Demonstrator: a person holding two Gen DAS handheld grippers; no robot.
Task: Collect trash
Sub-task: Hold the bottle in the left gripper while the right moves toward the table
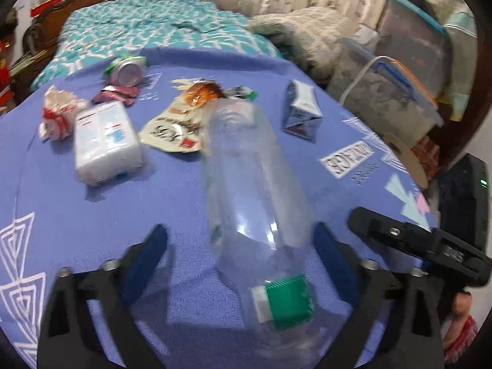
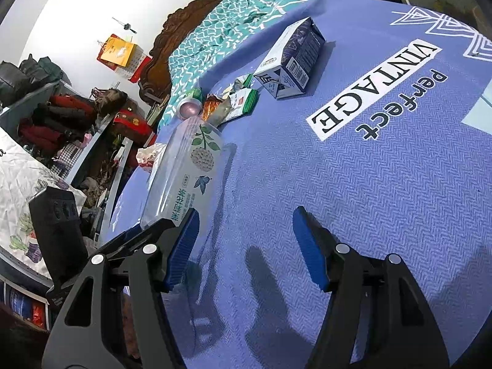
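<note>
A clear plastic bottle with a green cap lies lengthwise between the fingers of my left gripper, cap end towards the camera. The right pad is at the bottle's side, while a gap shows at the left pad, so the jaws stand open around it. In the right wrist view the same bottle shows a plant-and-butterfly label. My right gripper is open over the bare blue cloth, just right of the bottle, with nothing between its fingers. Further trash: a crushed can, a white pack, a snack bag and a blue-and-white carton.
Crumpled paper and a pink wrapper lie at the far left. Behind the cloth is a bed with a teal cover. Plastic storage boxes stand to the right. The carton and wrappers lie ahead of the right gripper.
</note>
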